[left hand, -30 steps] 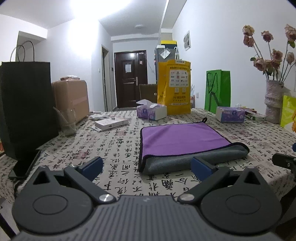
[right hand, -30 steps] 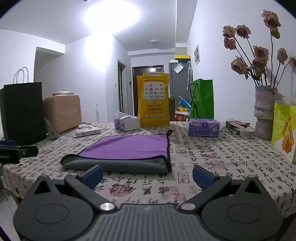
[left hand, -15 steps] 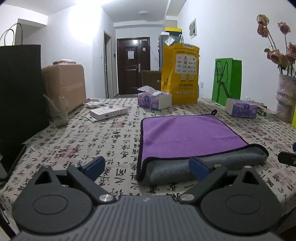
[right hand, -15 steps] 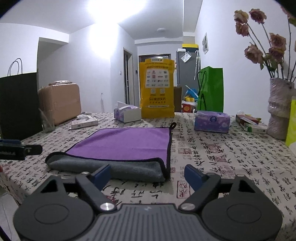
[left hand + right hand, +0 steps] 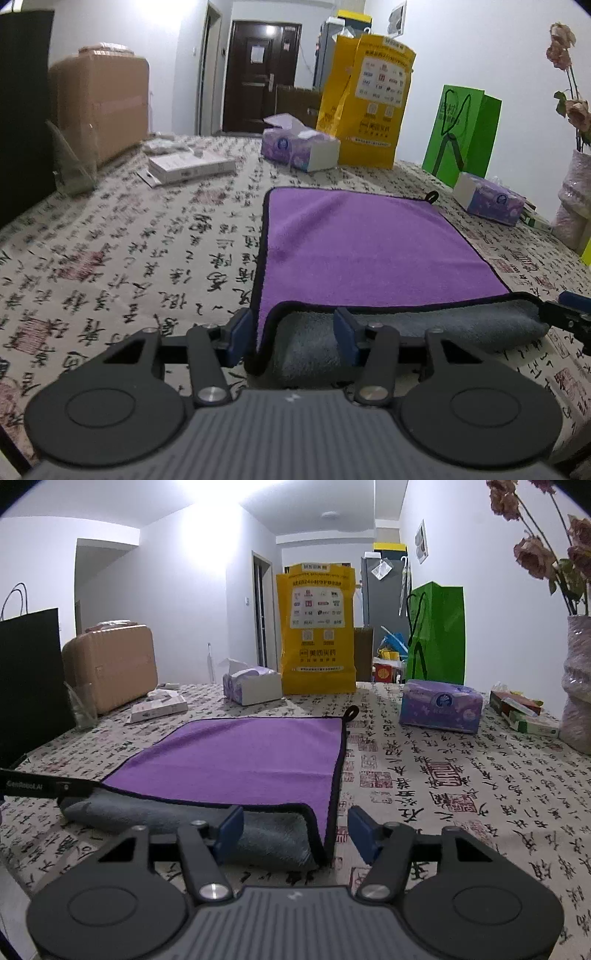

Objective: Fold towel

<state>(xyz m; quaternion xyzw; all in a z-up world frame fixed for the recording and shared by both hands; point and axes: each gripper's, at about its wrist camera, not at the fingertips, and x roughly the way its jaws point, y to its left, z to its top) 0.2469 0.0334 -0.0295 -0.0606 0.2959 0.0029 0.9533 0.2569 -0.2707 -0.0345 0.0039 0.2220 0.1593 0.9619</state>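
A purple towel (image 5: pixel 362 247) with a grey underside and black hem lies on the patterned tablecloth, its near edge rolled over so the grey shows. My left gripper (image 5: pixel 291 338) is open, its fingers straddling the towel's near left corner. My right gripper (image 5: pixel 295 830) is open, its fingers straddling the near right corner of the towel (image 5: pixel 243 760). The right gripper's tip shows at the right edge of the left wrist view (image 5: pixel 569 317). The left gripper's finger shows at the left of the right wrist view (image 5: pixel 48 786).
On the table (image 5: pixel 461 775) stand tissue boxes (image 5: pixel 441 705) (image 5: pixel 299 144), a yellow bag (image 5: pixel 317 627), a green bag (image 5: pixel 437 631), a vase of dried roses (image 5: pixel 578 679), a white box (image 5: pixel 192 168), a black bag (image 5: pixel 29 679) and a tan suitcase (image 5: pixel 110 662).
Both grippers have moved forward and down to the towel's near corners and have narrowed their jaws, which stand around the rolled edge.
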